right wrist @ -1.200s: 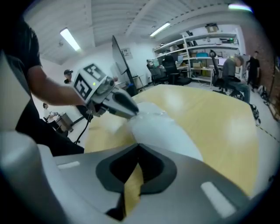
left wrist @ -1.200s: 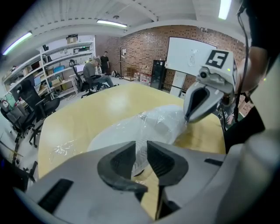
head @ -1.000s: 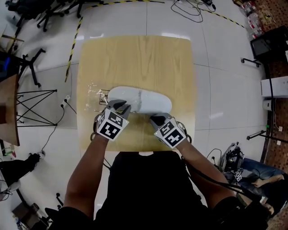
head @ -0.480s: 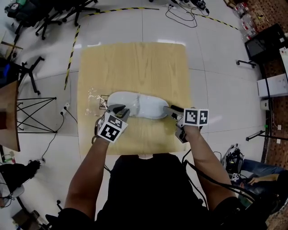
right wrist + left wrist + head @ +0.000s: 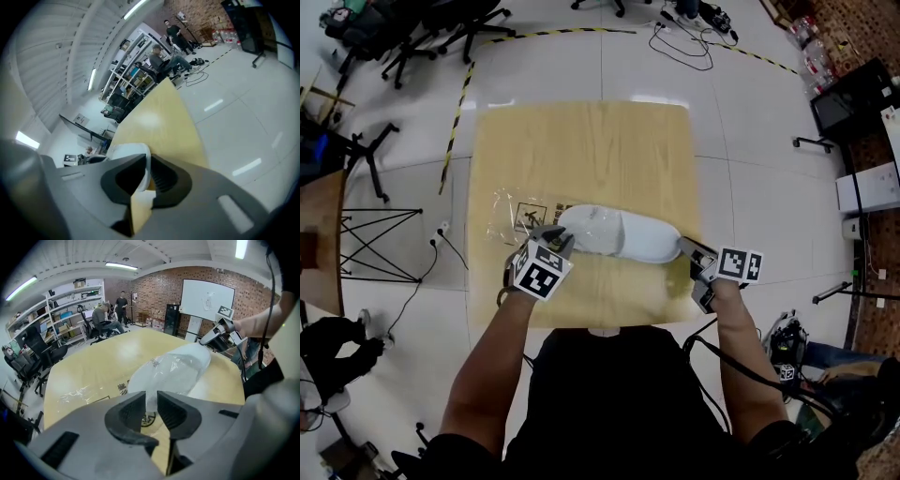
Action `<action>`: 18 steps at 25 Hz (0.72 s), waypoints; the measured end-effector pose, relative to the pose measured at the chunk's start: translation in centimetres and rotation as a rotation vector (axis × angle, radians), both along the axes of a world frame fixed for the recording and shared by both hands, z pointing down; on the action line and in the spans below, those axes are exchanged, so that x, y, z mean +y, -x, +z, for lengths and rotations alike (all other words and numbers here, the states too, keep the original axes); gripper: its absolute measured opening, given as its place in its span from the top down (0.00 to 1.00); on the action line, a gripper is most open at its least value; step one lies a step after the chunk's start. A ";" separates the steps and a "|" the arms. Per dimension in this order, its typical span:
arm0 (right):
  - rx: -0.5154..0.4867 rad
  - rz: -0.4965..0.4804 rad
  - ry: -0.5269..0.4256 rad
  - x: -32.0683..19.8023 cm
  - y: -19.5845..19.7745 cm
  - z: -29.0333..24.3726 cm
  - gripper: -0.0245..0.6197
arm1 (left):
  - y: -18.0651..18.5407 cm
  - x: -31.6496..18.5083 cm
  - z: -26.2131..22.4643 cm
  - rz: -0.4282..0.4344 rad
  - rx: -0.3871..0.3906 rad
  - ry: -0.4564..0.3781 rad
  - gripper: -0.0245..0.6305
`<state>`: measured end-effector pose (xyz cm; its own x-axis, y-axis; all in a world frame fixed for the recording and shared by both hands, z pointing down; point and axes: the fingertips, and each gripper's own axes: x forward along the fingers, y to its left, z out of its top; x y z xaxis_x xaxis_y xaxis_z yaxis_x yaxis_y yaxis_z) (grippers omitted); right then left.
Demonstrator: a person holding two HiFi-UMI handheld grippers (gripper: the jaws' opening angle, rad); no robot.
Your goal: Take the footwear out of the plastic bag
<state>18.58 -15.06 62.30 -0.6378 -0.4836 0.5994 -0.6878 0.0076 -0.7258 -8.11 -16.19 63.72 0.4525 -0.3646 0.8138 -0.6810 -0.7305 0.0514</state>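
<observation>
the white slipper (image 5: 630, 240) is lying across the lower middle of the head view, on the wooden counter (image 5: 581, 150). its long side is running from left to right. the left part of it is sitting inside the clear plastic bag (image 5: 517, 214), and the right part is showing bare and white. the empty, flat part of the bag, with some dark print on it, is spreading on the counter to the left of the slipper.

the left gripper (image 5: 551, 236) is standing at the left end of the slipper. in the left gripper view its jaws are standing close together and are pinching a fold of the clear film between them. the right gripper (image 5: 685, 246) is reaching to the right end of the slipper, near the right edge of the counter. its jaws have just been closing, and in the right gripper view they are clamping on the white rim of the slipper. both forearms of the person are coming in from the bottom of the head view.
</observation>
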 end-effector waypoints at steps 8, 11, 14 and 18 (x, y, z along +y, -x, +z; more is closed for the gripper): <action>0.306 0.008 -0.026 1.2 -4.7 1.1 0.51 | -0.4 0.3 0.9 0.002 -0.026 0.018 0.88; 0.418 -0.094 -0.099 1.3 -3.0 0.7 0.40 | -0.7 0.4 1.0 0.004 -0.029 0.017 0.90; 0.334 -0.128 -0.083 0.8 -0.2 1.0 0.40 | -0.7 0.3 1.0 0.001 -0.034 0.026 0.90; 0.138 0.014 0.008 0.4 -0.4 1.4 0.65 | -0.6 0.2 1.4 -0.013 -0.047 0.042 0.91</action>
<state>18.99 -14.66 63.71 -0.5421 -0.4870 0.6848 -0.7813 -0.0080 -0.6241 -7.48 -15.96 65.15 0.4093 -0.3354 0.8485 -0.6927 -0.7195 0.0497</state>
